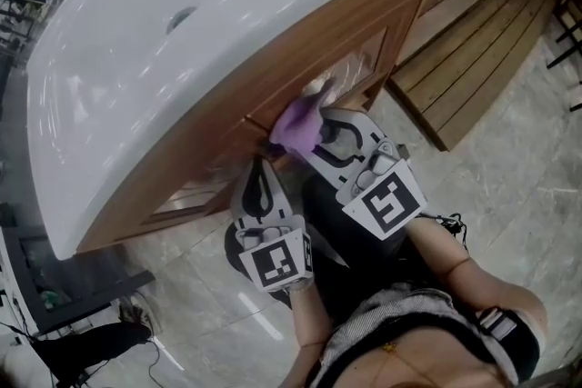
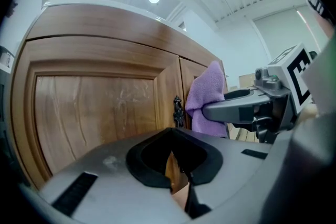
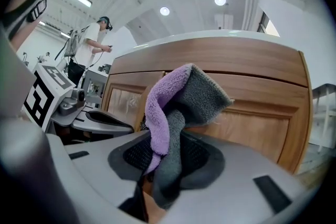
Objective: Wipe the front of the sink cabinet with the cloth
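Sink cabinet [image 1: 318,50]: wooden two-door front under the white basin [image 1: 182,23]. I judge this is mid-wipe. Cloth [image 1: 298,124], purple and grey, sits bunched at the door on the right gripper's side, just past the centre seam and the dark handle [image 2: 178,110]. I can't confirm firm contact. Right gripper [image 1: 318,132] is clamped on the cloth's lower end. Left gripper [image 1: 259,173] has jaws together with nothing in them, low by the other door. Next: press the cloth flat and sweep along the panel.
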A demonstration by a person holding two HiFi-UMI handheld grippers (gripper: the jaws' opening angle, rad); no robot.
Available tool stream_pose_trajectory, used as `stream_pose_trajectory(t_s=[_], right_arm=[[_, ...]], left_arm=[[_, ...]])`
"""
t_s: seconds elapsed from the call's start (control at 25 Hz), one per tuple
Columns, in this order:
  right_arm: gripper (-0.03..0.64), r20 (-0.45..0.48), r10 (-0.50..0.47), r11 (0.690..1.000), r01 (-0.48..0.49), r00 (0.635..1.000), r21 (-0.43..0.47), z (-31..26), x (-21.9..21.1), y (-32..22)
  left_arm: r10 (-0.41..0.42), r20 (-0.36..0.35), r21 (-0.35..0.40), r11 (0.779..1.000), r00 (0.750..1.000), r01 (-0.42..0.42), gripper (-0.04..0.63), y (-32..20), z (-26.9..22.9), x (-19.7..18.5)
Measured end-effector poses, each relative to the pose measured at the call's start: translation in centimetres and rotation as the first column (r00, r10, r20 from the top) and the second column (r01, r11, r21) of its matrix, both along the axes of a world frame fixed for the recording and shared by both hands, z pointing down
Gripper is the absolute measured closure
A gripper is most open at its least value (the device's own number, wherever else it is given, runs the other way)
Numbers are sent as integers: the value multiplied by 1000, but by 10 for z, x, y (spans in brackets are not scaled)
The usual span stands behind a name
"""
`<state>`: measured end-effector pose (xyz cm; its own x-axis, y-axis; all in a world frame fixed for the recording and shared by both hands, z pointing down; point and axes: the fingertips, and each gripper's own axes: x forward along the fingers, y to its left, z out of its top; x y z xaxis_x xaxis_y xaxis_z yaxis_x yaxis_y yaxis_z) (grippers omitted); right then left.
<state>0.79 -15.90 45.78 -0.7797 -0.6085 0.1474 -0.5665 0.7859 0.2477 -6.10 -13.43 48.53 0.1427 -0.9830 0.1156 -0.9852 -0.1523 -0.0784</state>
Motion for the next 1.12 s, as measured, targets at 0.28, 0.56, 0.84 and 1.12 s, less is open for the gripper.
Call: stream_pose_trajectory(t_s=[0.28, 0.56, 0.84, 1.12], right_arm=[[439, 46, -10, 1000, 11, 999, -20, 0, 4, -5], [439, 40, 83, 996, -82, 996, -28, 8, 30, -28], [439, 12, 99, 995, -99, 995, -16, 11, 36, -33], [439, 8, 119, 992, -119, 993, -35, 16, 49, -39]], left_arm=[[1, 3, -1, 1000, 1000, -1, 589, 0, 0, 1], [6, 5, -5, 1000, 1000, -6, 589, -1, 2, 4], [8, 3, -14, 1000, 1000, -8, 589, -2, 5, 5], [3, 5, -10, 1000, 1000, -3, 589, -2, 5, 4]])
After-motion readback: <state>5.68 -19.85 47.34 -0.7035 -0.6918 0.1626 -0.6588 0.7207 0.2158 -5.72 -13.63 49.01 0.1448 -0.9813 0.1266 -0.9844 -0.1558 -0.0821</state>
